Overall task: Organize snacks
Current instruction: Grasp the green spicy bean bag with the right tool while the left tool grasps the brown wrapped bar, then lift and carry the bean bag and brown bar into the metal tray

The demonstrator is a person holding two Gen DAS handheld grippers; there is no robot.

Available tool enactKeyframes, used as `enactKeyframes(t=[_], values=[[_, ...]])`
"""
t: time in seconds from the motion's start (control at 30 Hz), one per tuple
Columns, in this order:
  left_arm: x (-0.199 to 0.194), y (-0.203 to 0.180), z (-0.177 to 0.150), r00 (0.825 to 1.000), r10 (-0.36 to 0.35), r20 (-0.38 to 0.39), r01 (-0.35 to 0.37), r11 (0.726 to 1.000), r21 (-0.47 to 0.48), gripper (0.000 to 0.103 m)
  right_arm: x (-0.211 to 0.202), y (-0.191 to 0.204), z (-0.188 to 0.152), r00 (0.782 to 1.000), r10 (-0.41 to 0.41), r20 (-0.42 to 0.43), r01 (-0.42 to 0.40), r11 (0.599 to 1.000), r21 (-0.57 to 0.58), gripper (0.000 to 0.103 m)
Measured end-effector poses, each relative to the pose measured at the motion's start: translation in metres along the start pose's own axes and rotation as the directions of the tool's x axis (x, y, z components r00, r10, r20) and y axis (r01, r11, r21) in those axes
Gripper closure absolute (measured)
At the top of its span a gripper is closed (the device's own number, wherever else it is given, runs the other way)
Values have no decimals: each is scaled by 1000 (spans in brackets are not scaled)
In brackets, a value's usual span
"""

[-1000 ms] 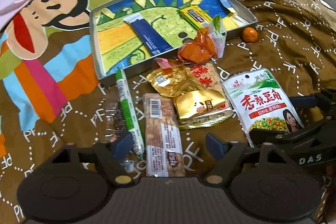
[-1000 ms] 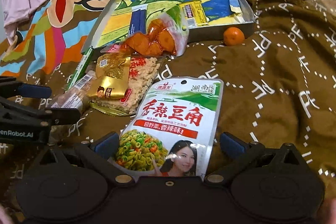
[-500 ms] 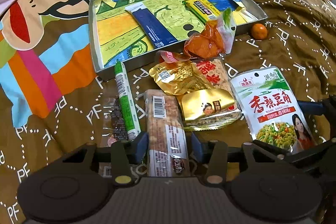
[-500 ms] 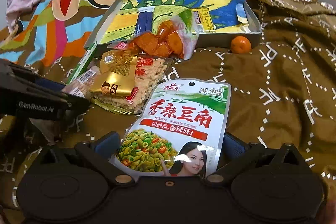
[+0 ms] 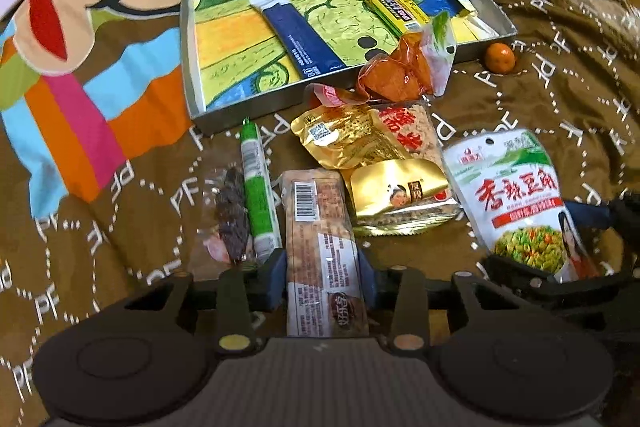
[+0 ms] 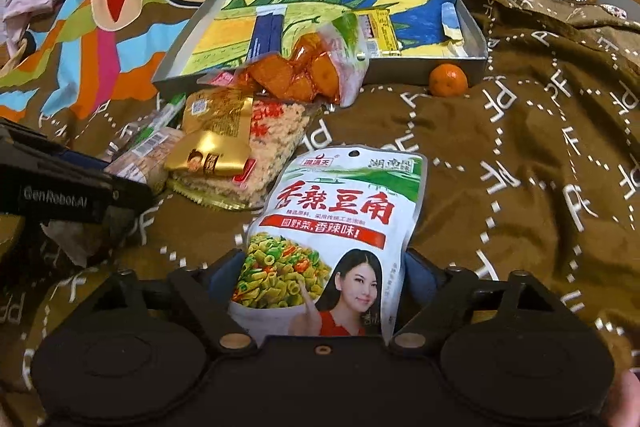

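Both tongs have just been closing: left tongs (image 5: pixel 323 281) pinch the biscuit bar (image 5: pixel 322 251), its length running up-frame; right tongs (image 6: pixel 324 281) squeeze the upright bean pouch (image 6: pixel 332 239).

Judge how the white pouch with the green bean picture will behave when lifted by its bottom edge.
The white pouch looks thin and glossy, so it will probably sag and may slip. It lies flat with little bulge, so it is likely light. The right tongs have just been closing and sit at both its side edges.

Snack packets (image 5: pixel 372 155) crowd the bed between the near edge and the tray (image 5: pixel 188 39), blocking a straight path. Open brown blanket (image 6: pixel 540 167) lies to the right; only an orange (image 6: pixel 448 79) sits there, against the tray's near wall.
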State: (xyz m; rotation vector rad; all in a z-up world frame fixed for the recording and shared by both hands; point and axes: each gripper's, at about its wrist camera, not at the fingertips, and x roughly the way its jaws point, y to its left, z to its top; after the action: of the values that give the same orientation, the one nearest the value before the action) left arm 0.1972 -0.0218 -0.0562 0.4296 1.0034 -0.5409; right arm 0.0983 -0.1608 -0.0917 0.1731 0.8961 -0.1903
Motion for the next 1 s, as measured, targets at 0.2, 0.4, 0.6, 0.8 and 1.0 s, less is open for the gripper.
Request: enactKeyframes(t=[0.2,0.4,0.6,0.8,1.0], values=[[-10,-2,-4,999,-15,-31,13,998,-53,61,-6,-3,-3,1000,6,-15,-6,1000,-7,9],[-3,-9,-4,999,9,-45,-11,999,-35,61,9,-1,8,1000,-18,6,18,999,29,4],[-1,-7,-3,999,1,-43,-3,999,-52,61,10,1,5,998,-53,36,53,999,-2,21],[-9,-4,-5,999,-16,-52,10,994,-112,61,0,3,0,998,-34,56,35,999,-25,32],[-23,0,-12,998,-44,-40,36,981,-189,61,-11,3,-7,996,-16,91,20,999,-47,36]])
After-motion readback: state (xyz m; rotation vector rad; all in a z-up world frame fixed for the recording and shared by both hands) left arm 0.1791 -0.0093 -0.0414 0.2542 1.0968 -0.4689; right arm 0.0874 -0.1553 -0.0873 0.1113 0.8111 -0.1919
